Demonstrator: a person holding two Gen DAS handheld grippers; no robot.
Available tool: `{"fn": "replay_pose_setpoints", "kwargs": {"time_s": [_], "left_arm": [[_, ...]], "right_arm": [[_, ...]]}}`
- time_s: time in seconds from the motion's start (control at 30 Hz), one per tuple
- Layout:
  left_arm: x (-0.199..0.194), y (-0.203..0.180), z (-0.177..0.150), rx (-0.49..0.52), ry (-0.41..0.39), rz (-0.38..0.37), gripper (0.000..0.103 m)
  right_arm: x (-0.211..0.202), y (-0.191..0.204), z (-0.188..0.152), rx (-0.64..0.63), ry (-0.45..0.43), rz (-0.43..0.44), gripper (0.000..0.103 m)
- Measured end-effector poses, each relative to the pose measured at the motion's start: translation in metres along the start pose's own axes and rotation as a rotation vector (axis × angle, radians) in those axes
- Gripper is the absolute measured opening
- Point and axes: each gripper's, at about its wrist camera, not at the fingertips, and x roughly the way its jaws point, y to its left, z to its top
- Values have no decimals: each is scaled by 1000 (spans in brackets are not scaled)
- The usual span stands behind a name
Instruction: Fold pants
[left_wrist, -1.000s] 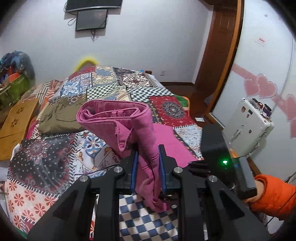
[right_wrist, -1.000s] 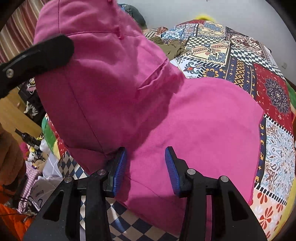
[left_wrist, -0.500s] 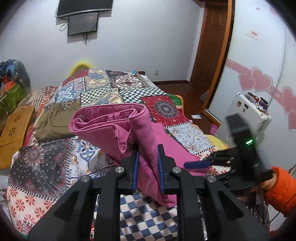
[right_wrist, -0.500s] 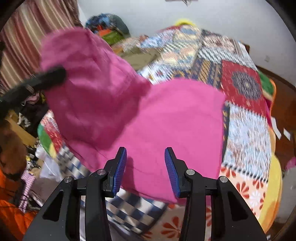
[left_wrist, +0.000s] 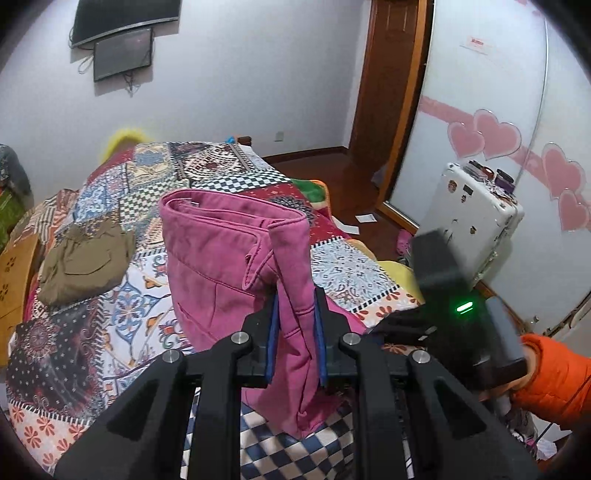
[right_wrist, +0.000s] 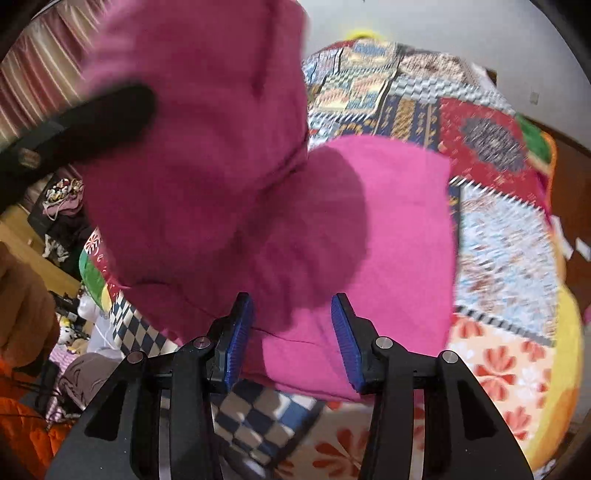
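Pants (left_wrist: 236, 266) hang lifted over the quilt (left_wrist: 110, 306), waistband end pinched tight in our left gripper (left_wrist: 295, 332), lower part spread flat on the bed in the right view. Our right gripper (right_wrist: 291, 332) sits with jaws apart just over the flat pink cloth, gripping nothing. Olive garment (left_wrist: 81, 262) lies well apart, farther up the quilt.

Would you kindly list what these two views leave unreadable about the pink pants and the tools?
- Left wrist view: the pink pants below the left tool are hidden by its own fingers.
- Right wrist view: motion blur smears the quilt.
- Right wrist view: the right tool stands open; the raised fabric hides the fold beneath.
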Motion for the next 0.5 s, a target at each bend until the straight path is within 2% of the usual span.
{"fn": "replay_pose_setpoints", "kwargs": {"time_s": [0.13,0.23,0.5], "left_arm": [[7,-1,4,-1,8,-17,16],[12,-1,8,-21,10,-42,16],[33,-17,15,13,40,-69,16]], "right_arm": [[-12,-22,-7,48,7,-19,42],[12,-37,-19,107,75,-19,42],[21,-41,-26,138,64,23,43]]}}
